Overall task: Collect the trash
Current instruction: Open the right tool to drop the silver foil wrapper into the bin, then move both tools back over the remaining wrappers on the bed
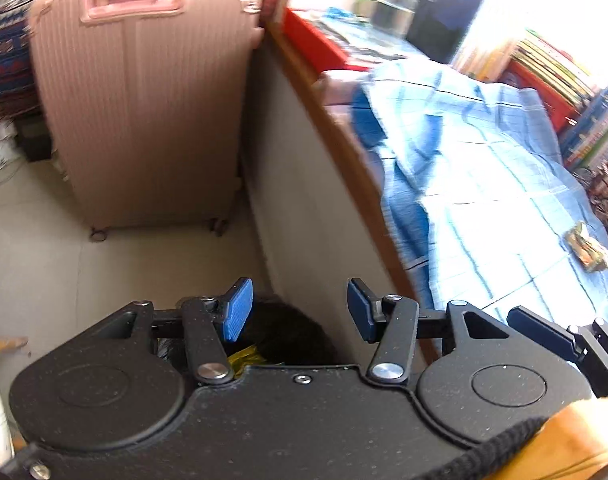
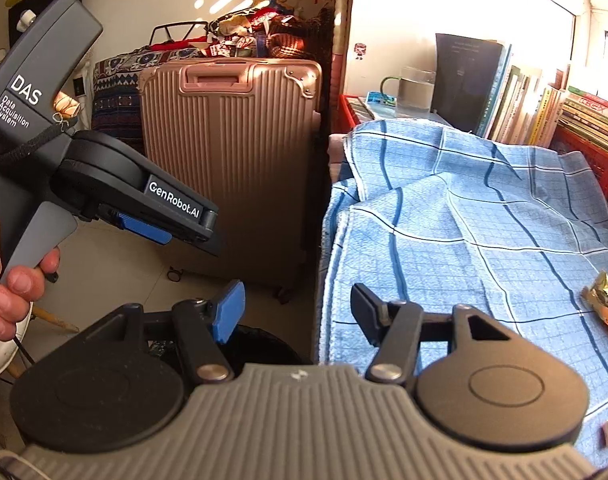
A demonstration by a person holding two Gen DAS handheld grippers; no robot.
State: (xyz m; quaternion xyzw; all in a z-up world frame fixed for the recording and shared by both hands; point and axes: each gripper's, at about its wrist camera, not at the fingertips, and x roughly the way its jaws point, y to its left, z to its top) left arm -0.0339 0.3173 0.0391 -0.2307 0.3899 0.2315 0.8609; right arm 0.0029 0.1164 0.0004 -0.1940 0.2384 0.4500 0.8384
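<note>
- Ribbed hard-shell pink suitcase [image 2: 232, 168] stands on the tiled floor, just left of the table.
- Blue checked woven cloth [image 2: 483, 216] drapes the table right of the suitcase; a crinkled gold foil wrapper [image 2: 607, 304] lies on it, far from the suitcase.
- Left gripper [image 1: 298, 314] gapes empty above a black-lined bin [image 1: 288, 332] in front of the suitcase.
- Right gripper [image 2: 298, 314] stands open, nothing between its flat blue pads [image 2: 228, 312].

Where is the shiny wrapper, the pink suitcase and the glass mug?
shiny wrapper [image 2: 605, 306]: right wrist view, crinkled gold middle.
pink suitcase [image 2: 232, 168]: right wrist view, ribbed front.
glass mug [image 2: 415, 92]: right wrist view, clear side.
</note>
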